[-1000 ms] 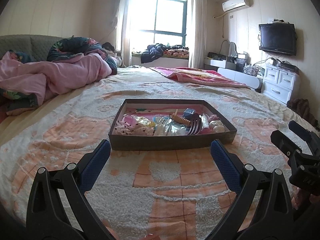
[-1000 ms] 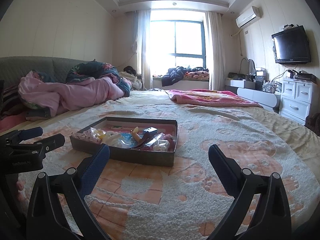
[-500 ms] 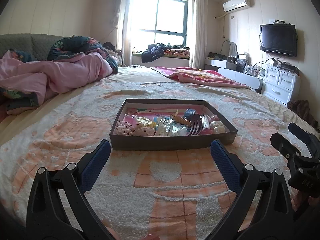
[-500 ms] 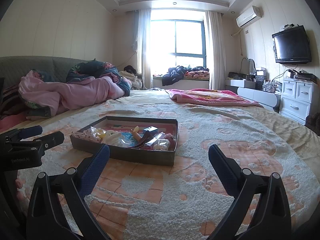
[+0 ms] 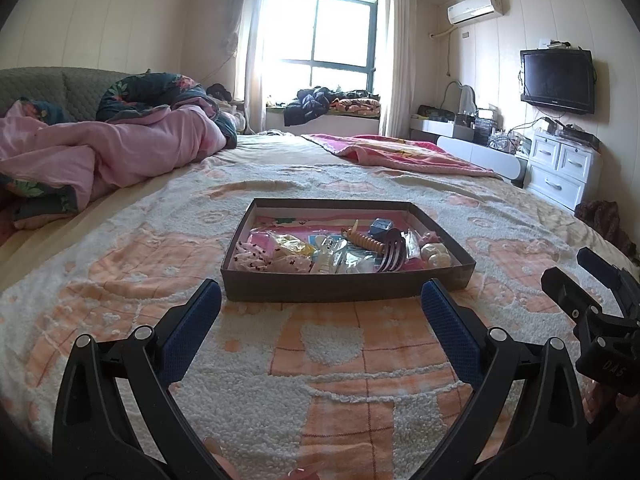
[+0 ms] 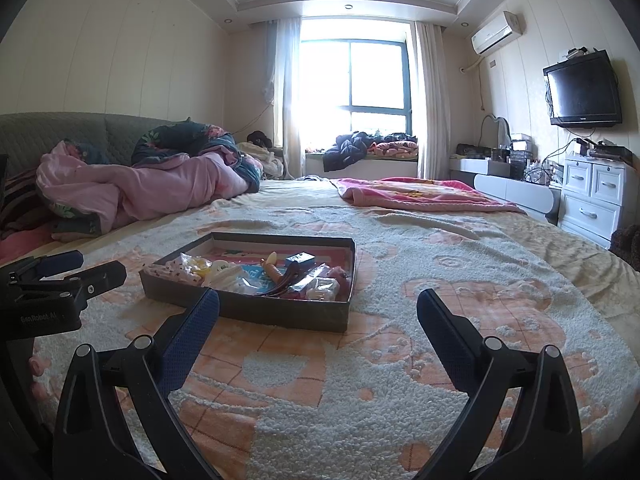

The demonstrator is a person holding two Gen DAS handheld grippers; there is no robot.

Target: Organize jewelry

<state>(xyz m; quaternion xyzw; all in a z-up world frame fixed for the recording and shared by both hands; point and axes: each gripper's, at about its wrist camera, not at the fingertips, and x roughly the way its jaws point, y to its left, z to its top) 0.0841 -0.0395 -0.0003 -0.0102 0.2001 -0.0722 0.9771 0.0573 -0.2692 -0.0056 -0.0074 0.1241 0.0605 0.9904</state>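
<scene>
Left wrist view: tray (image 5: 344,290) lies just beyond the wide-spread, empty fingers (image 5: 192,328).

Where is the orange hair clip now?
In the left wrist view, the orange hair clip lies inside the box, right of centre, beside the purple claw clip.

box (image 5: 344,288) — dark, shallow, open | flat on bedspread | holds mixed trinkets (image 5: 340,250)

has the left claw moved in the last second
Yes, slightly: in the left wrist view the box sits a little higher and rightward against the fixed claw fingers, so it tilted slightly.
</scene>
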